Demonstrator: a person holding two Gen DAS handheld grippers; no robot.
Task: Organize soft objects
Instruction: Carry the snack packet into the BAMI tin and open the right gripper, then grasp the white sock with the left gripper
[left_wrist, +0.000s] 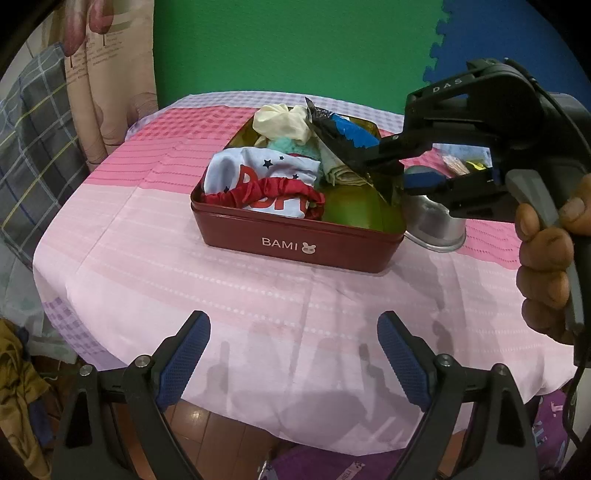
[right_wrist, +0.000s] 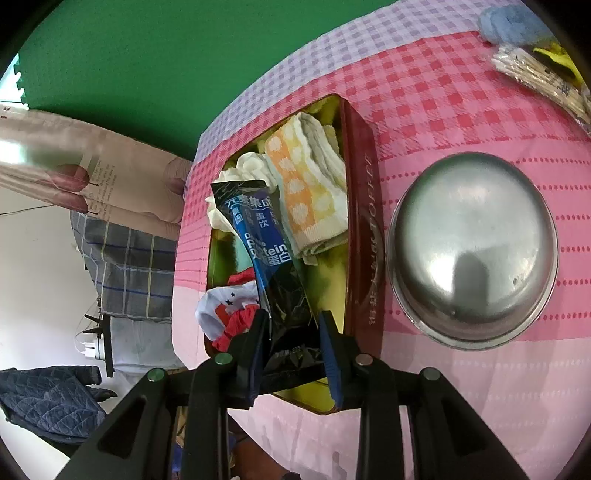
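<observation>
"BAMI" on tin (left_wrist: 295, 242), "Protein" on sachet (right_wrist: 271, 247)

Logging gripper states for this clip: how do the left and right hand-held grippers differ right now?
The left hand-held gripper is open and empty, low over the tablecloth; the right hand-held gripper is shut on the black-and-blue packet above the red tin. Both have blue-padded fingers.

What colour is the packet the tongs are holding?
Black and blue packet, held by the right tongs; clearest in the right wrist view.
</observation>
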